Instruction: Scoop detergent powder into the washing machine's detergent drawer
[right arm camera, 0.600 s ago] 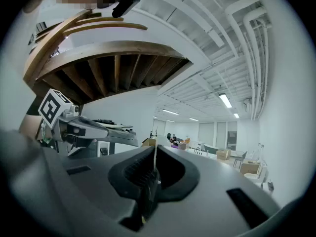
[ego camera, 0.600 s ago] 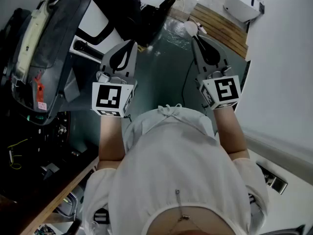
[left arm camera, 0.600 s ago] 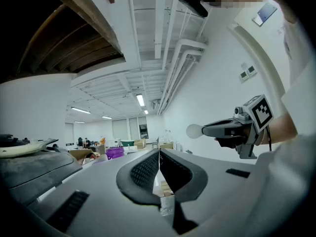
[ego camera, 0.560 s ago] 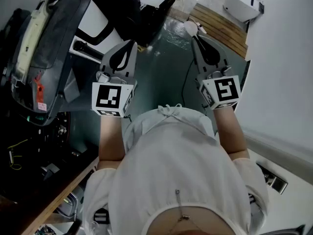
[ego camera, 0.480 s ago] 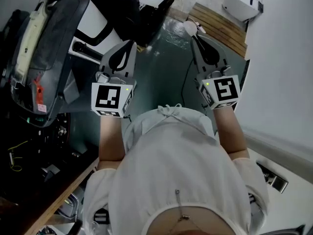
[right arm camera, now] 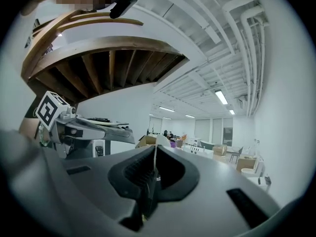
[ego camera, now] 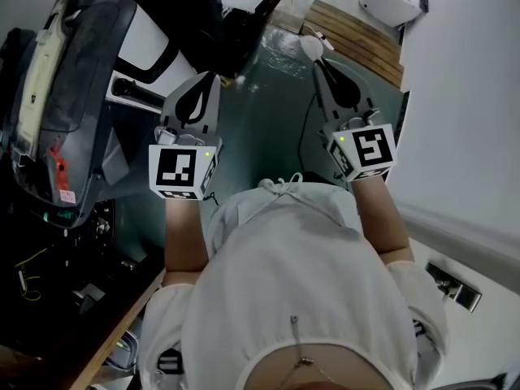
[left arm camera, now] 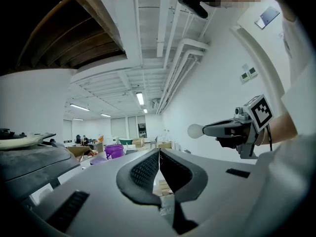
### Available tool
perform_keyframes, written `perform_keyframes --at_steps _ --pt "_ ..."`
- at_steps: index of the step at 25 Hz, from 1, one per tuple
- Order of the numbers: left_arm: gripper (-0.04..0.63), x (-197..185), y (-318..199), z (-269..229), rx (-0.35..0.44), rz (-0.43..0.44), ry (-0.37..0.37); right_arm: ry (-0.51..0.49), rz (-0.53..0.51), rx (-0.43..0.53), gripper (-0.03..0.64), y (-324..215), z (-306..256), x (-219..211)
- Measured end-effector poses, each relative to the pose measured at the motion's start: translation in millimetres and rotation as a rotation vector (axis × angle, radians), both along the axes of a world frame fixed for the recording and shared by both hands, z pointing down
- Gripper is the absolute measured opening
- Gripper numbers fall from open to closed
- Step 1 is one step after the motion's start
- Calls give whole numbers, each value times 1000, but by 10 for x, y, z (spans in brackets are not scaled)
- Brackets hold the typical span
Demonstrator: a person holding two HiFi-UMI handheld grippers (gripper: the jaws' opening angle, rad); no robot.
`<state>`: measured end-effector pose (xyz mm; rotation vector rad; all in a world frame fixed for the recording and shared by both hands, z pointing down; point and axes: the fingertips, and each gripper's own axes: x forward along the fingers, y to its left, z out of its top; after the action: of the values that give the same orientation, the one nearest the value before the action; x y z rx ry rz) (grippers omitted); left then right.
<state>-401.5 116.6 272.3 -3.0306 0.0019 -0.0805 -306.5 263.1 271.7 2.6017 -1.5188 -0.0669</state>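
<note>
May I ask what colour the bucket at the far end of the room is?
The bucket is purple, best seen in the left gripper view.

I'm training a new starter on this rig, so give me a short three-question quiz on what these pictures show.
1. True or false: the jaws of the left gripper stand wide apart.
2. Which one carries the white scoop at its tip? A) the left gripper B) the right gripper C) neither
3. Fill in: in the left gripper view, the right gripper appears on the picture's ____ side.

Key
1. False. Its jaws are together, with nothing between them.
2. B. Its jaws are shut on the scoop's thin handle, and the rounded bowl sticks out past the tip.
3. Right.
</note>
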Motion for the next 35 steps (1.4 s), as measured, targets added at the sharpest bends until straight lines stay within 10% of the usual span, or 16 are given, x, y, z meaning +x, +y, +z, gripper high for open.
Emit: perform_keyframes --at_steps 10,35 --pt "23 465 -144 184 -12 -33 -31 -22 -26 -21 9 -165 196 550" --pt "23 3263 -330 261 -22 -455 -62 -61 -453 -50 9 -911 241 3867"
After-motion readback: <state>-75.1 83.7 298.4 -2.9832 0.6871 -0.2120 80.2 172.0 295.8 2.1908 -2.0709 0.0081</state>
